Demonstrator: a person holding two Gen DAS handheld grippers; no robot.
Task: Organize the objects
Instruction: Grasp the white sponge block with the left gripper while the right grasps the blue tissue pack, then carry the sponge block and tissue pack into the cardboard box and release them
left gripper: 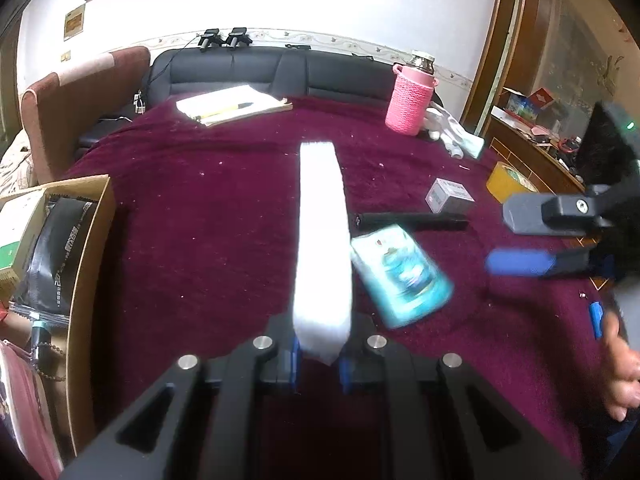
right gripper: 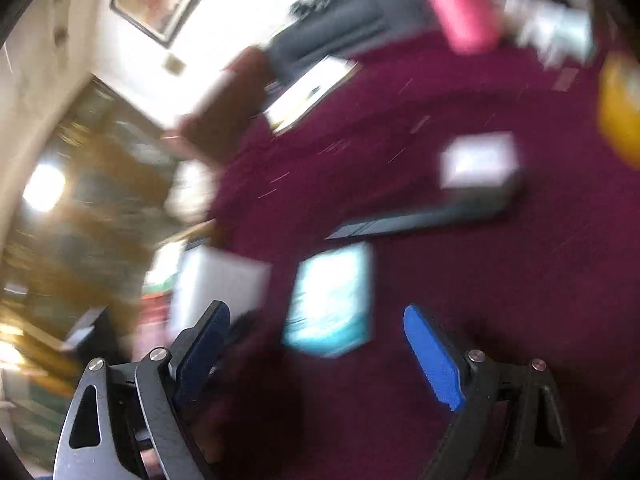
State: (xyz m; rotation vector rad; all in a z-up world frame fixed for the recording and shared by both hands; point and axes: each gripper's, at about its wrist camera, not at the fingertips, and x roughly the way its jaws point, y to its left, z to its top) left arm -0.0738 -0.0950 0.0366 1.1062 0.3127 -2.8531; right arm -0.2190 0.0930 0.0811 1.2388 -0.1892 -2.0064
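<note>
Between the closed fingers of the left gripper [left gripper: 319, 354] a flat white packet [left gripper: 321, 240] is held above the maroon cloth [left gripper: 208, 216], right of the cardboard box [left gripper: 90, 240], which already holds a black pouch and a carton. Further right of that box, several things look unsorted: a teal packet [left gripper: 402, 274], a black bar [left gripper: 412, 220], a small grey box [left gripper: 449, 196] and a yellow tape roll [left gripper: 508, 180]. The right gripper [right gripper: 316, 344] hangs wide and empty over the teal packet, so I judge the sorting partly done.
</note>
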